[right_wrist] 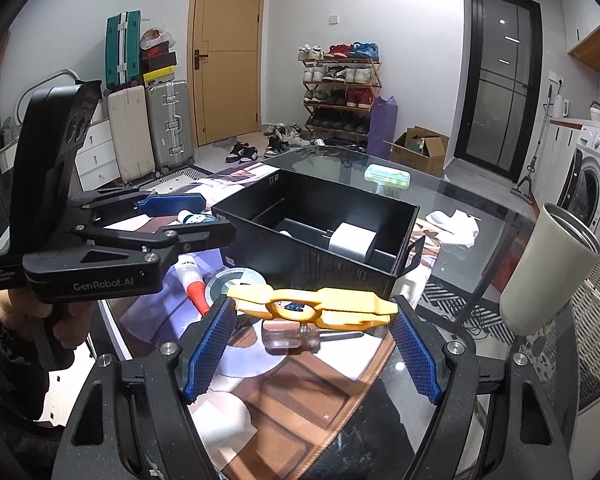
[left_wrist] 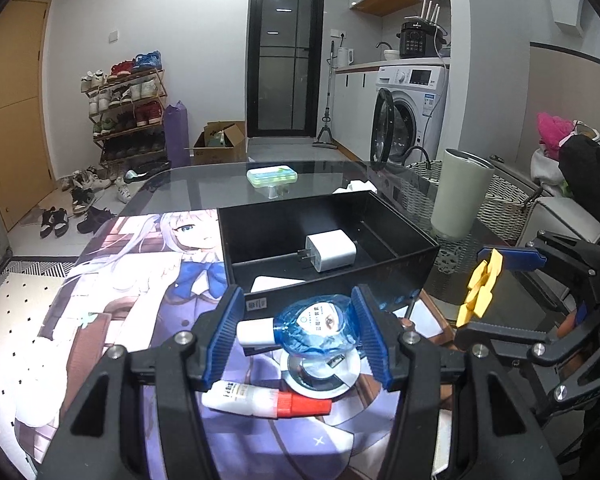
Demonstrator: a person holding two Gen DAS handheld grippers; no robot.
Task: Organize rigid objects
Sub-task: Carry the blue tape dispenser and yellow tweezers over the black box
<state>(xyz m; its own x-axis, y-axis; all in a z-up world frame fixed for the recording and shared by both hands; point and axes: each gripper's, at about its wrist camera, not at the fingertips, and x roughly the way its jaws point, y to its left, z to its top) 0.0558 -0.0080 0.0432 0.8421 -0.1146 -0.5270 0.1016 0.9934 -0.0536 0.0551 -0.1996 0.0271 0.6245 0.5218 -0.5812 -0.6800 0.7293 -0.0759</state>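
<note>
My left gripper (left_wrist: pixel 300 322) is shut on a blue round bottle (left_wrist: pixel 316 326) with a white cap, held just above the printed mat in front of the black box (left_wrist: pixel 400 236). A white charger (left_wrist: pixel 332 250) lies inside that box. My right gripper (right_wrist: pixel 312 308) is shut on a yellow plastic tool (right_wrist: pixel 312 304) that spans its fingertips, close to the box's near corner (right_wrist: pixel 380 276). In the right wrist view the left gripper (right_wrist: pixel 216 218) is at the left with the bottle's cap (right_wrist: pixel 189 216) showing. The left wrist view has the right gripper (left_wrist: pixel 472 290) at the right.
On the mat lie a white tube with a red cap (left_wrist: pixel 268 400), a round metal disc (left_wrist: pixel 320 374) and a clear-handled tool (right_wrist: pixel 292 338). A tall grey-green tumbler (right_wrist: pixel 548 272) stands at the right on the glass table. A green case (right_wrist: pixel 387 178) and white cloth (right_wrist: pixel 456 220) lie beyond the box.
</note>
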